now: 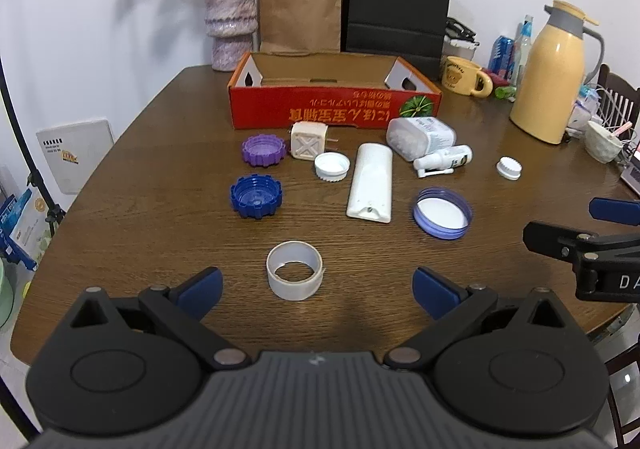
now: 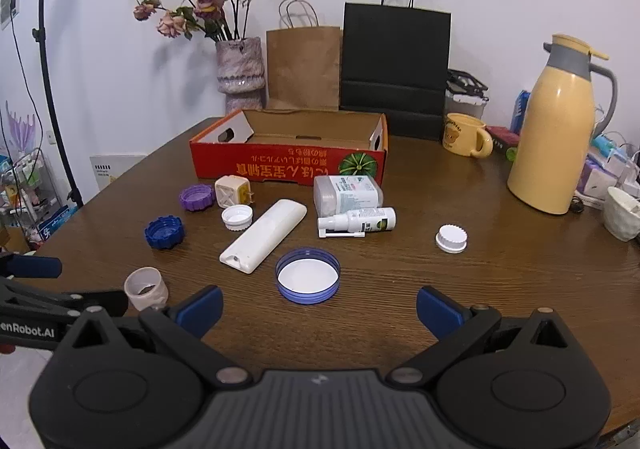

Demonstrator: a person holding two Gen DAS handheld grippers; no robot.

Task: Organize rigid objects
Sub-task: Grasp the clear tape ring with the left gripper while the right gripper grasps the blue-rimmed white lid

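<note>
Both grippers hang open and empty over the tabletop's near edge, the left gripper point(image 1: 318, 287) facing the white ring point(image 1: 295, 275) just ahead of it, the right gripper point(image 2: 319, 309) facing the blue-rimmed lid point(image 2: 307, 274). My worry is that a hollow ring, pinched off-centre, could roll or skid away. Scattered between them and the empty red box point(image 2: 288, 169) at the far edge I count five caps and lids, one ring, one remote point(image 2: 264, 241), one plug, two bottles.

Each claw point(image 1: 318, 289) point(image 2: 319, 309) is black with blue finger pads point(image 1: 200, 291), round silver screws and white letters.
</note>
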